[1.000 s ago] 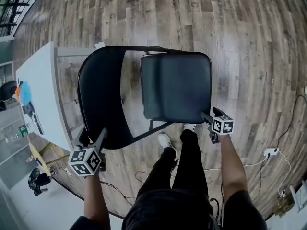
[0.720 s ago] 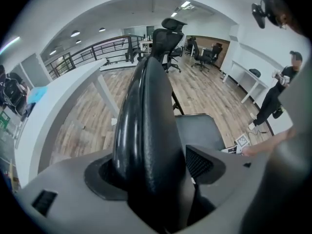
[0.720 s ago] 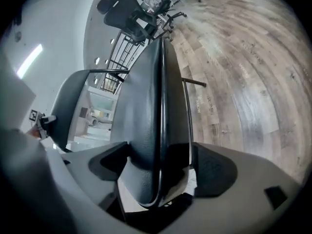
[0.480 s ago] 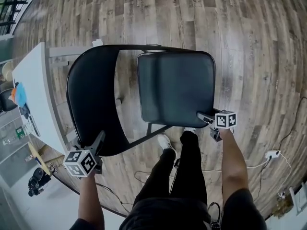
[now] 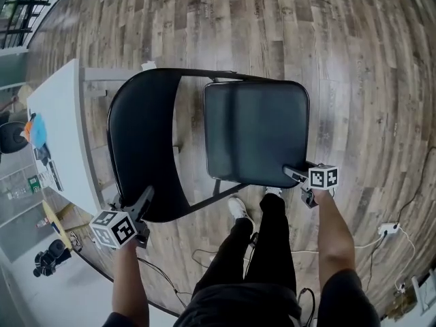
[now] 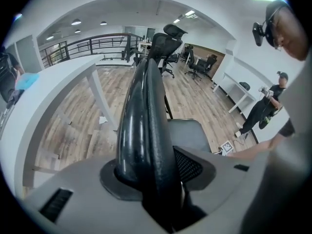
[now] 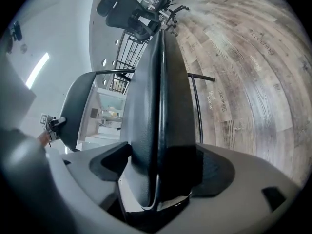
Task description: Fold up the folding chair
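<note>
The black folding chair stands unfolded on the wood floor. In the head view its curved backrest (image 5: 139, 142) is on the left and its padded seat (image 5: 255, 131) on the right. My left gripper (image 5: 146, 196) is at the backrest's near end. In the left gripper view the backrest's edge (image 6: 144, 111) fills the space between the closing jaws of the left gripper (image 6: 156, 167), and the pads touch it. My right gripper (image 5: 291, 173) sits at the seat's near right corner. The seat's edge (image 7: 161, 96) runs between the jaws of the right gripper (image 7: 163, 169), which stand wide around it.
A white table (image 5: 58, 135) stands close to the left of the chair. My legs and shoes (image 5: 238, 208) are just behind the seat. A cable and power strip (image 5: 387, 229) lie on the floor at the right. Office chairs (image 6: 165, 43) and another person (image 6: 265, 108) are farther off.
Both grippers have come down a little onto the chair. The right one has tipped and slid onto the seat's corner, and the left one has settled lower on the backrest's end.
</note>
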A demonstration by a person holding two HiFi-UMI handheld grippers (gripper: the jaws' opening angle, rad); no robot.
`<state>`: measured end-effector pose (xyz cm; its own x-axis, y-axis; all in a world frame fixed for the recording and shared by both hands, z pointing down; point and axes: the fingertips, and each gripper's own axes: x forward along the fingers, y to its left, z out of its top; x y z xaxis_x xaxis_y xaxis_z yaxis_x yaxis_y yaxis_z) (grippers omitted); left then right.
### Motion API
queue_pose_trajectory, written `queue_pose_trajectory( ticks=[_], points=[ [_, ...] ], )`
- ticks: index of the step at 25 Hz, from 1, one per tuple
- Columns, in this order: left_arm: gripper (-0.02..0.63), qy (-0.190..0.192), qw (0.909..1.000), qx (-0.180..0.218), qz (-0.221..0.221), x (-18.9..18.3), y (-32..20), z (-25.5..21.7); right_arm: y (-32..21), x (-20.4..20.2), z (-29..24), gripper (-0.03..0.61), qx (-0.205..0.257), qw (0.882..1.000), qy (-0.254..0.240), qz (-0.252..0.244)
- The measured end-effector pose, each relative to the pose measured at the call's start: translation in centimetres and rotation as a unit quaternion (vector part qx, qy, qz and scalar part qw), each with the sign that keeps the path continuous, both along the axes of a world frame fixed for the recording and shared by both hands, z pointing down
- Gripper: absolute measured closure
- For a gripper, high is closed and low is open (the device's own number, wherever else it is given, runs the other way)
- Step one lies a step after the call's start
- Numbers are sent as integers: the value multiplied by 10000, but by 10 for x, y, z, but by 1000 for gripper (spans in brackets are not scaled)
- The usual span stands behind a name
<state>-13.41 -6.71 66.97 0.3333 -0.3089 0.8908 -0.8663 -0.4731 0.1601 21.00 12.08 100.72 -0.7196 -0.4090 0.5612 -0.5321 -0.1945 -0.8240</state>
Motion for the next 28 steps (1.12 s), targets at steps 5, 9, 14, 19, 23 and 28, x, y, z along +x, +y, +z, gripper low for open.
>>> queue_pose_trajectory(
  ticks=[5,9,14,19,23,28],
  points=[
    [458,253,9996,-71,-39,-5,-3,-22,-4,-14,-34,193,92,9999,-82,7],
    [486,399,9992,97,-14,-10,-9,-48,-15,-33,-72,215,222,9993,-283,-114],
    [514,516,9978,420,-54,-10,-8,-88,-18,-58,-126,276,499,9966,-402,-517],
    [536,616,9977,280,-83,-28,-15,-118,-34,-101,-187,284,822,9921,-465,-831],
    [545,617,9977,270,-109,-56,-22,-142,-50,-152,-239,287,1048,9880,-560,-990],
    [546,700,9973,177,-149,-94,-29,-166,-77,-228,-303,299,1362,9802,-605,-1301]
  ],
)
